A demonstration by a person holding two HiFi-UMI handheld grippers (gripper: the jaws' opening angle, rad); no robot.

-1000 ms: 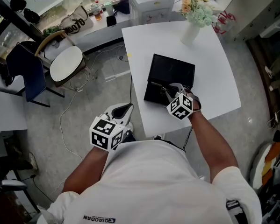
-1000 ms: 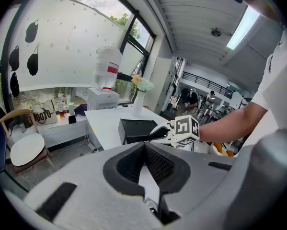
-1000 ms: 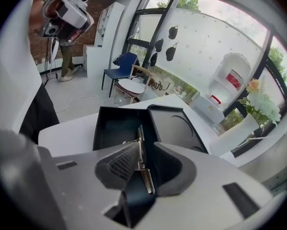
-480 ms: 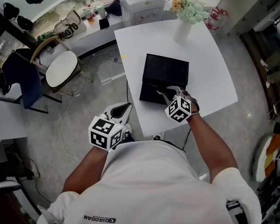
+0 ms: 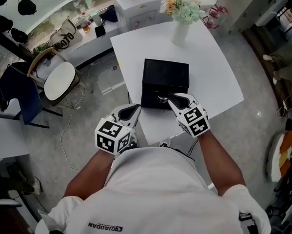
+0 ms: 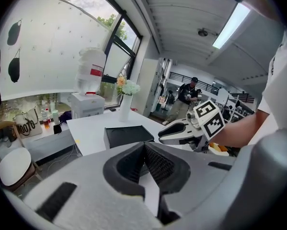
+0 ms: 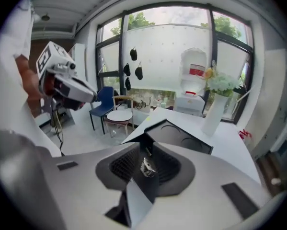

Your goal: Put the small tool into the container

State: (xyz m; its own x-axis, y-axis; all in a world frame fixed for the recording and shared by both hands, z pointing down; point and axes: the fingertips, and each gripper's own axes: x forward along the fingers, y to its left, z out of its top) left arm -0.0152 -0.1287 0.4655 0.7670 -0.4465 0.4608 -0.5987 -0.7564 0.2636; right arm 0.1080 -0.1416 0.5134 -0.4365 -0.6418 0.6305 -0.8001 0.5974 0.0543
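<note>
The head view looked steeply down from above the person's shoulders, with the white table (image 5: 219,77) filling the upper middle of the frame. Both gripper views sat low behind their own jaws, facing the windows. All three shared the black box (image 5: 165,77) and the flower vase (image 5: 180,32).

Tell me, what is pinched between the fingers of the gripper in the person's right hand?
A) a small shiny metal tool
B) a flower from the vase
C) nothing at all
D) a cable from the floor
A: the right gripper view shows a small metal tool caught between the fingers of the right gripper, which have just been closing on it.
</note>
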